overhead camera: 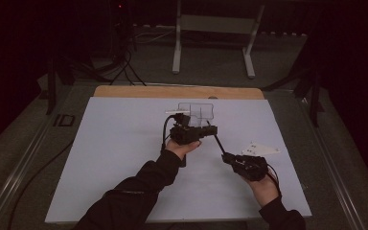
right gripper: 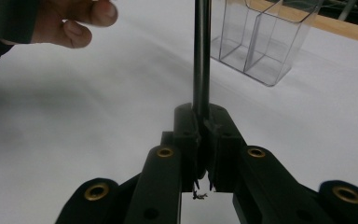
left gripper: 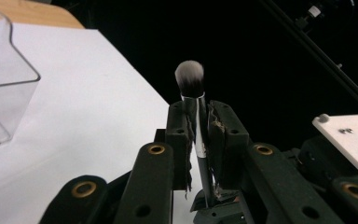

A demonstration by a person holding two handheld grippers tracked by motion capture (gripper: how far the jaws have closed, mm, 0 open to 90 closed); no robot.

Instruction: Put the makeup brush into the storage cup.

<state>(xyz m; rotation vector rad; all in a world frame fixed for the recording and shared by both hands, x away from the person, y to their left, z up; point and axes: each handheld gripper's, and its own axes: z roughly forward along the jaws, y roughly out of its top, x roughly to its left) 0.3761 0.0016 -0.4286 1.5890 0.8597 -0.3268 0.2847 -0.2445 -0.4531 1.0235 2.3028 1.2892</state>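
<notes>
On the white sheet covering the table, 2 hand-held grippers met over 1 makeup brush. Near the middle of the high view, the left gripper sat just in front of a clear organizer, which stood toward the far edge of the sheet. Its jaws were clenched on the brush's silver ferrule, seen in the left gripper view with the black, white-tipped bristles standing above the pads. No earlier picture backs any motion, so only the grip is told: both pads pressed on the ferrule. To the right and nearer the person, the right gripper clamped the other end of the same brush; in the right gripper view the dark handle rose straight out from between its closed pads. In the high view the handle ran as a thin dark line between the 2 grippers, lifted off the sheet. The organizer showed 2 compartments in the right gripper view, apart from the brush. The left hand cupped its gripper from below.
</notes>
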